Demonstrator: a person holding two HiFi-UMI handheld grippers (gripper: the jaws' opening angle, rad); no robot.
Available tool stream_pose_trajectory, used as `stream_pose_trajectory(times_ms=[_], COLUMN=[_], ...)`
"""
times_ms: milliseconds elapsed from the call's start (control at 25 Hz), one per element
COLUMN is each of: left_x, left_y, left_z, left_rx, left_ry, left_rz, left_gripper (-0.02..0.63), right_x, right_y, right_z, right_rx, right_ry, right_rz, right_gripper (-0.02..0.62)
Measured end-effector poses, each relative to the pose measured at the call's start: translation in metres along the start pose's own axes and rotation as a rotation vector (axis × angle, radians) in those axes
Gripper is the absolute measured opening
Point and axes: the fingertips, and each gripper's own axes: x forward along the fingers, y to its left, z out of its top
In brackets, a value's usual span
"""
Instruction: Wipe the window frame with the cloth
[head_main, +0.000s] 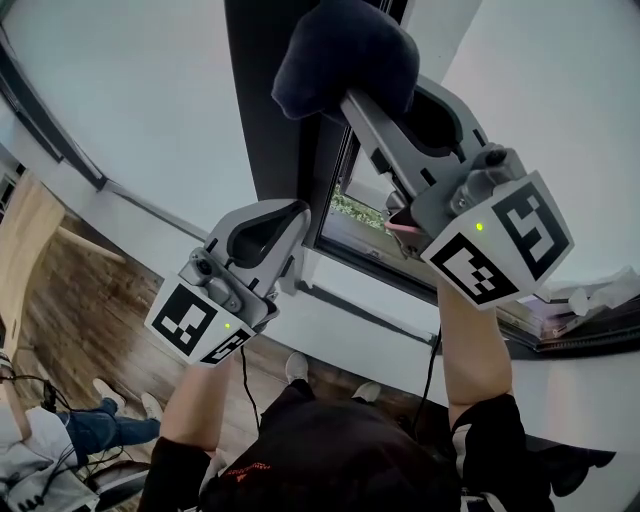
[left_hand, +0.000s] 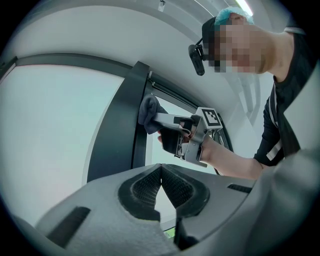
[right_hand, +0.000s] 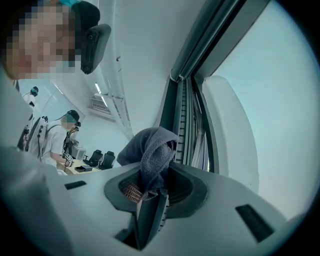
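A dark grey cloth (head_main: 345, 60) is bunched at the tip of my right gripper (head_main: 352, 98), which is shut on it. The cloth presses against the dark upright window frame (head_main: 268, 110) near the top of the head view. In the right gripper view the cloth (right_hand: 152, 150) spills out of the jaws beside the frame's channels (right_hand: 187, 100). My left gripper (head_main: 292, 222) sits lower, close to the frame's bottom corner. Its jaws meet at the tips with nothing between them (left_hand: 161, 169). From the left gripper view I see the cloth (left_hand: 148, 114) on the frame (left_hand: 117, 130).
A white wall and glass flank the frame. A sill with papers (head_main: 585, 300) lies at the right. Wooden floor (head_main: 80, 290) and a seated person's legs (head_main: 100, 425) show lower left. Another person (right_hand: 60, 140) and office chairs (right_hand: 100, 159) are in the room behind.
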Motion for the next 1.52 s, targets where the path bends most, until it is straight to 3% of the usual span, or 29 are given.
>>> stream_pose_trajectory(times_ms=[680, 1520], left_x=[-0.012, -0.043], left_y=[-0.006, 0.001], left_z=[-0.033, -0.085], left_rx=[-0.060, -0.168], left_ry=[0.049, 0.114], left_rz=[0.025, 0.072], left_gripper=[0.020, 0.020], right_x=[-0.013, -0.022], right_y=[0.010, 0.041], right_z=[-0.067, -0.188], right_rx=[0.104, 0.281], right_ry=[0.086, 0.257], right_rz=[0.003, 0.008], right_gripper=[0.084, 0.083])
